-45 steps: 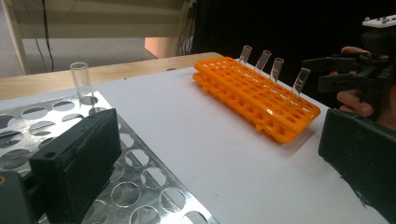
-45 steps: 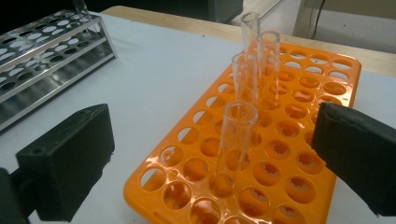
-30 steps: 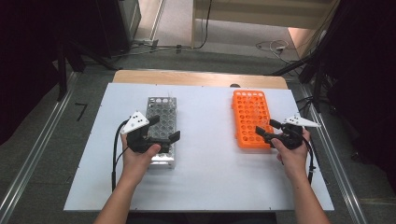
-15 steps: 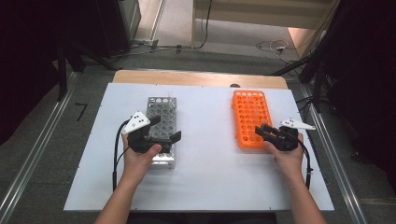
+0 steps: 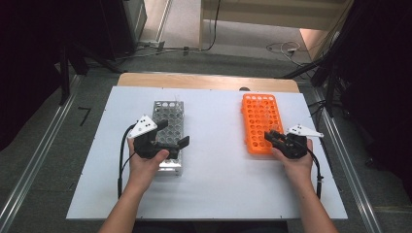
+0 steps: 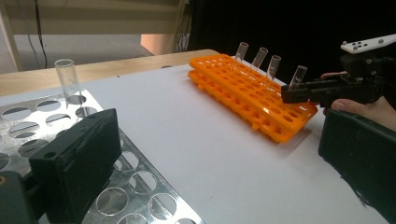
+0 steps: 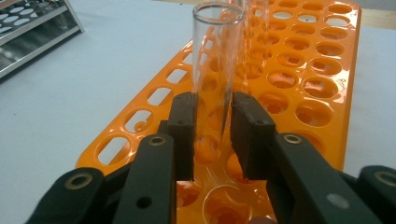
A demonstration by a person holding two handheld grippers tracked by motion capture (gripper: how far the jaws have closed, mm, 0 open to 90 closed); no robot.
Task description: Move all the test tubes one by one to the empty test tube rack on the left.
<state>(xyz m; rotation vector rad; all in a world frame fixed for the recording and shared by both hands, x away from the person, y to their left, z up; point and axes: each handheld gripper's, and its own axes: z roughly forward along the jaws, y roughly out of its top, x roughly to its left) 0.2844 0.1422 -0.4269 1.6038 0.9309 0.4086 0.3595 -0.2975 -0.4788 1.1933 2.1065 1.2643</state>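
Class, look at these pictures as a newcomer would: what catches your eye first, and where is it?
The orange rack stands out on the white table, at its right side. At the rack's near end the right gripper has just been closing, its jaws now on a clear glass tube standing in a hole. At the left, the left gripper hovers open over a metal rack.

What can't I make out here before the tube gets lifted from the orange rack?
- Base of the glass tube: right gripper view, behind the right gripper's fingers.
- Near end of the metal rack: high view, under the left gripper and hand.
- Tubes in the orange rack: high view, too small and clear to count.
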